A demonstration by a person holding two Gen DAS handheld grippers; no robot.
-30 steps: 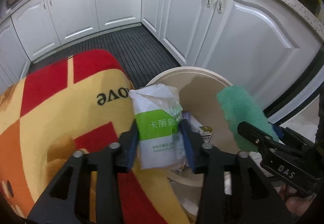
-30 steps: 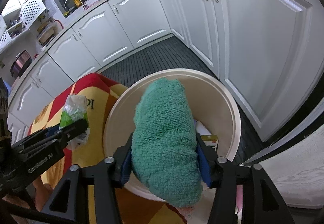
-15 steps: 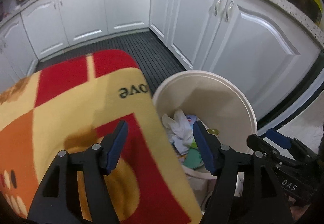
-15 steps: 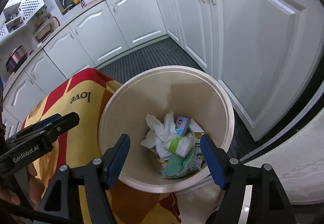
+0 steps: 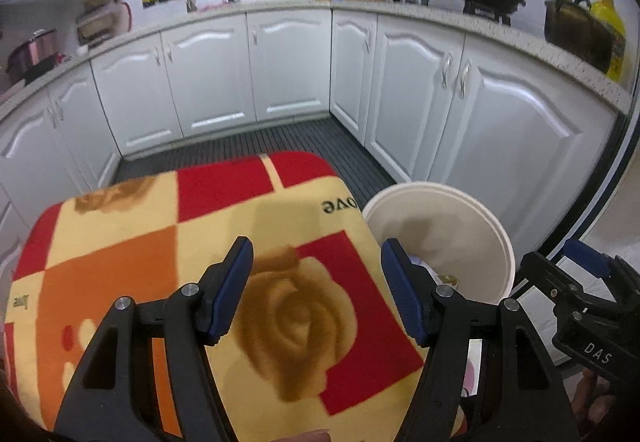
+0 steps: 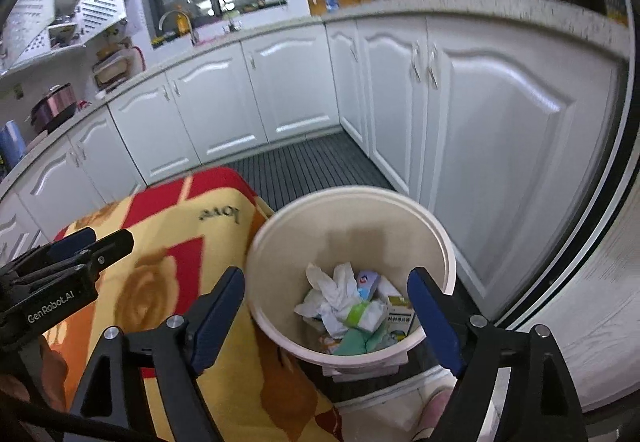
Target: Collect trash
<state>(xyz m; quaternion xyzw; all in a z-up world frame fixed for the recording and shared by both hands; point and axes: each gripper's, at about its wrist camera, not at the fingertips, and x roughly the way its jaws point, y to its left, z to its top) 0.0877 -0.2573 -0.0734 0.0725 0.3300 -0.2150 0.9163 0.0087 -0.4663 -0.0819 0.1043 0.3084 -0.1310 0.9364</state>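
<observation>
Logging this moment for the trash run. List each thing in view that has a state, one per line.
Left tool: open, nothing between its pads.
Right tool: open, empty, jaws just widened.
Trash bin: upright, lidless, partly filled.
Green cloth: lying in the bin.
White and green packet: in the bin, on the pile.
Crumpled tissue: in the bin.
Cabinet doors: shut.

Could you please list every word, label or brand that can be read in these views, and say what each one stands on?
"DAS": right gripper body.
"GenRobot.AI": left gripper body.
"love": blanket, upside down at its far edge; again, small, at its left edge.
Packets in the bin: print too small to read.
</observation>
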